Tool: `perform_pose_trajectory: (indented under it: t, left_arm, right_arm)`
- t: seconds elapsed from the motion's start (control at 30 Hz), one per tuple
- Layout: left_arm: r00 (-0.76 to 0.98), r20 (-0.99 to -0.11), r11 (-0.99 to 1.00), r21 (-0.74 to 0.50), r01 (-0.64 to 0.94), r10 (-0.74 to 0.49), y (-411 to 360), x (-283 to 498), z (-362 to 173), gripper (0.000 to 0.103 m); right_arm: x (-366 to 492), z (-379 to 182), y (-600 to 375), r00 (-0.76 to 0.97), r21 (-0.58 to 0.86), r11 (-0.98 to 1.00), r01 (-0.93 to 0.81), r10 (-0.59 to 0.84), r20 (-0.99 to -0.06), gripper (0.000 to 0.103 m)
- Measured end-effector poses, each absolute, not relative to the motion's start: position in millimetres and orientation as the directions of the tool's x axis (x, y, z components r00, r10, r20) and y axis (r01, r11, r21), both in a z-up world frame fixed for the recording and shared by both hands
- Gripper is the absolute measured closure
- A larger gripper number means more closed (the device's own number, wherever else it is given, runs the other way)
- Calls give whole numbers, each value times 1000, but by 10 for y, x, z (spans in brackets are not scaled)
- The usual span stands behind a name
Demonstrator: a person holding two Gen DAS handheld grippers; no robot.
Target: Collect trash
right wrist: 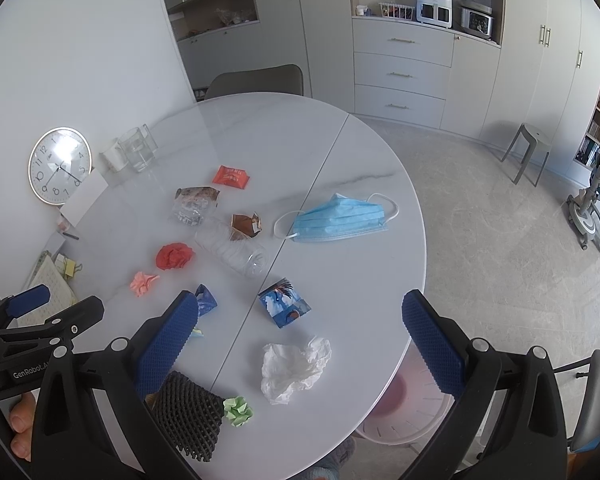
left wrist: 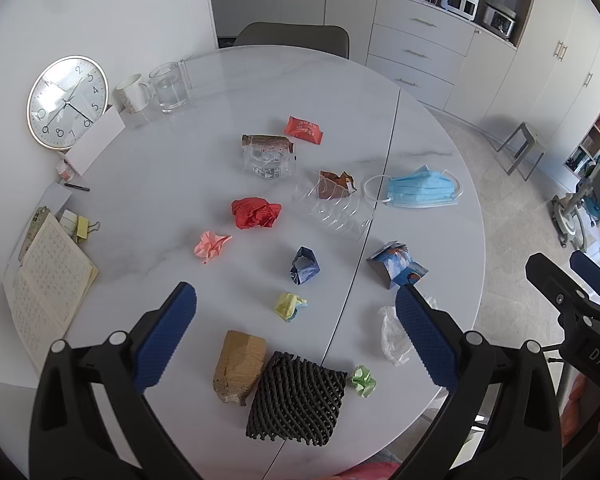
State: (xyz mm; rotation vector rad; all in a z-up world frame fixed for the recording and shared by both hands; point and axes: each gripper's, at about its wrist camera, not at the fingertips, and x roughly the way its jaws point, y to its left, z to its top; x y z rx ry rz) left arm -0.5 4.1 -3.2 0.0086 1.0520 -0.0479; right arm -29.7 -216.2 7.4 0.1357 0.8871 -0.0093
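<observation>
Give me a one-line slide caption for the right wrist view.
Open right claw above a white table strewn with trash, crumpled tissue nearest.

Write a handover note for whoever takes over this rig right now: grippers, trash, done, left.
Left gripper: open, empty, above the table's near edge.
Right gripper: open, empty, above the crumpled white tissue.
Trash all on the round table: blue face mask, clear plastic bottle, red paper ball, black foam net, small paper wads, wrappers.
Done: nothing collected that shows.
Left: everything. A translucent bin sits below the table's near-right edge.
</observation>
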Motion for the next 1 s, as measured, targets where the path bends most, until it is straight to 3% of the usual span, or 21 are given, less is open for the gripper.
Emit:
perform_pose_trajectory:
  t: [0.63,0.87,1.0]
  left_arm:
    - [508,-861,998,18,56,-13,108,-50,-96,8]
    - [463,-886,999,-2,37,-19,263,-119,-395,8]
    - [447,-893,998,-13,65,-41,336,-226,-669,8]
  right_arm:
    - [-340,-35,-2153,646,138,990,30,86,-759,2]
    - [-409,-288,-2201,662,202,979,23,137,-737,2]
    - [-431,-528,-2230,614,186,982,10,141,-776,2]
